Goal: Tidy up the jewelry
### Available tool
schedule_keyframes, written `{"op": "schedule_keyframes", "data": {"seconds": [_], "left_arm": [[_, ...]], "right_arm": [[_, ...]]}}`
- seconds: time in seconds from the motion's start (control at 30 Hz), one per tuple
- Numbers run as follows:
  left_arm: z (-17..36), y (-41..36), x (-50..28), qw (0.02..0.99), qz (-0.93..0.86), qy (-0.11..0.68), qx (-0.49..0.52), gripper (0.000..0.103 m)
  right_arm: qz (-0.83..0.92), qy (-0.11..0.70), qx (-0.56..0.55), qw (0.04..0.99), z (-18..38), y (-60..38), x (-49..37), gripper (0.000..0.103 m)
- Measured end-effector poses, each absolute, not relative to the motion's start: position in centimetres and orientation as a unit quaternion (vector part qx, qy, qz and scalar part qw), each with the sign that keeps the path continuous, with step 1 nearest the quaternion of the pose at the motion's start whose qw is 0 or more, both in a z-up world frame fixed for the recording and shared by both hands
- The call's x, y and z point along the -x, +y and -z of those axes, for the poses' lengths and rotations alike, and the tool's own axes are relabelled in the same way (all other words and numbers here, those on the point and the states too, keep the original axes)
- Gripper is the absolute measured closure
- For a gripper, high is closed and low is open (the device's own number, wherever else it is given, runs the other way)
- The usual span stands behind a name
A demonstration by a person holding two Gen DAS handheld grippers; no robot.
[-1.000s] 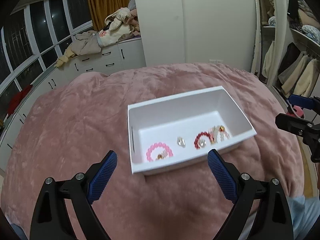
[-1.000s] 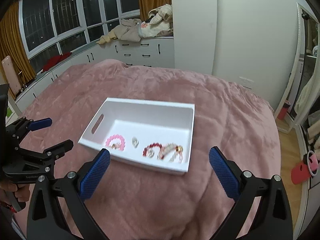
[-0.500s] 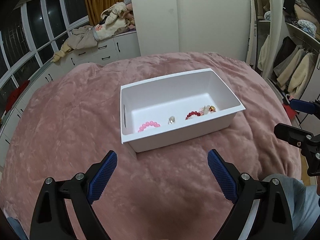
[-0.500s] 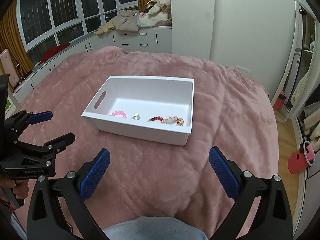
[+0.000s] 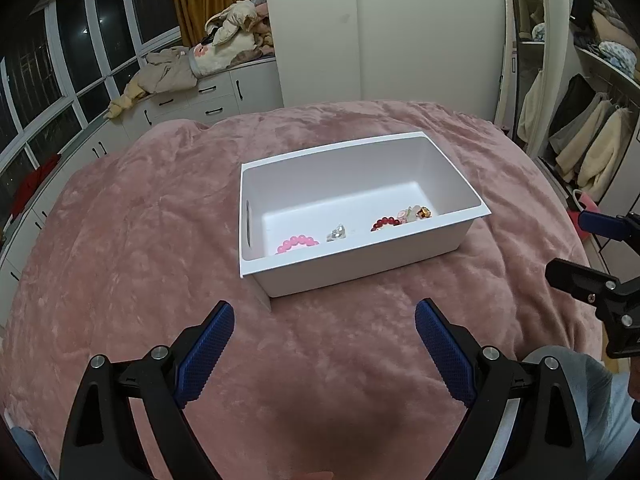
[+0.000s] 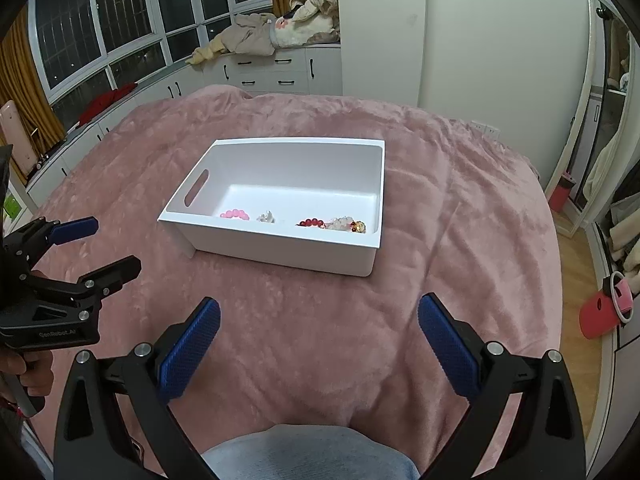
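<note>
A white box stands on a pink blanket. Inside lie a pink bead bracelet, a small clear crystal piece, a red bead bracelet and a pale bracelet with a gold charm. My left gripper is open and empty, in front of the box. My right gripper is open and empty, also short of the box. Each gripper shows at the edge of the other's view.
White drawers with piled clothes run under the windows at the back. A wardrobe with hanging coats stands to the right. A red and pink slipper lies on the wooden floor. My knee shows at the bottom.
Both grippers have drawn back and lower from the box, which now sits farther off with its near wall hiding part of the jewelry. Both stay open.
</note>
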State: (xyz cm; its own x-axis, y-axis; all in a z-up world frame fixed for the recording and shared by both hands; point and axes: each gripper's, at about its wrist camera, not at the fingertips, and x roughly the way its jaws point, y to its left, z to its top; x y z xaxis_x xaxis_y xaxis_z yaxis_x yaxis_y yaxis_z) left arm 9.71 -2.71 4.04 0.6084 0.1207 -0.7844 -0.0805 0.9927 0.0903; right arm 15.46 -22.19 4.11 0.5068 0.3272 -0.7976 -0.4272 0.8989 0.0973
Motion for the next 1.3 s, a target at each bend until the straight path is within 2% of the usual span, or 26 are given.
{"op": "schedule_keyframes", "data": {"seconds": [1.3], "left_arm": [[-3.1,-3.2,-9.6,0.89,-0.061,0.451,-0.034,0.01]], "right_arm": [[-0.217,0.448,0.052,0.866,-4.0,-22.7,-15.5,0.005]]}}
